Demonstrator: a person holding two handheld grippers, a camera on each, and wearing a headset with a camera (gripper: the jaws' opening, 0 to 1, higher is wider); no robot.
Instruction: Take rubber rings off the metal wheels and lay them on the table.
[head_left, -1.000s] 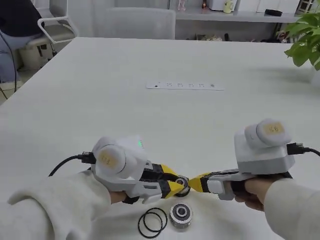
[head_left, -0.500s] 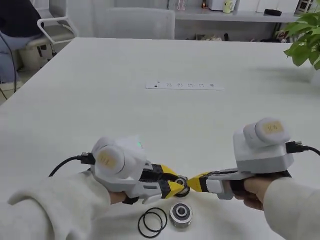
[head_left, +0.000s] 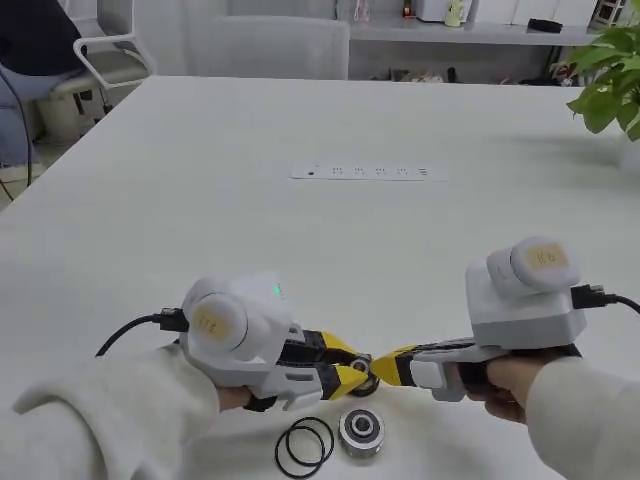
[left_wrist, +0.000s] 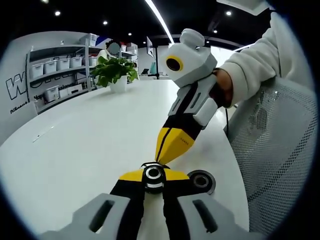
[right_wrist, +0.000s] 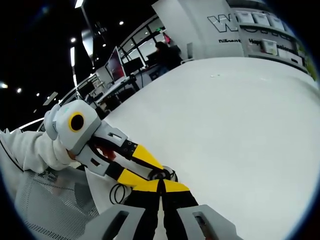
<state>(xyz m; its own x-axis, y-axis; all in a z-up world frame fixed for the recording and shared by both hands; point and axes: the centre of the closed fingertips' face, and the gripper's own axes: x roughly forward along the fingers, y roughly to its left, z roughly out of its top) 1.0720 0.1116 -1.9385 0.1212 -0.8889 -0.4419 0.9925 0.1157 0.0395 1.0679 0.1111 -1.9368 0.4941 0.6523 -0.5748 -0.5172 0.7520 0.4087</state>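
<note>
White worktop (head_left: 300, 260), near edge: left gripper (head_left: 345, 371) has its fingers clamped on a metal wheel (left_wrist: 153, 175). Right gripper (right_wrist: 161, 185) has its fingers pressed together with the tips at that wheel's rim; cannot tell whether a ring is caught between them. Second wheel (head_left: 361, 428) lies on the worktop nearer the person, with two loose black rubber rings (head_left: 305, 445) overlapping just beside it.
</note>
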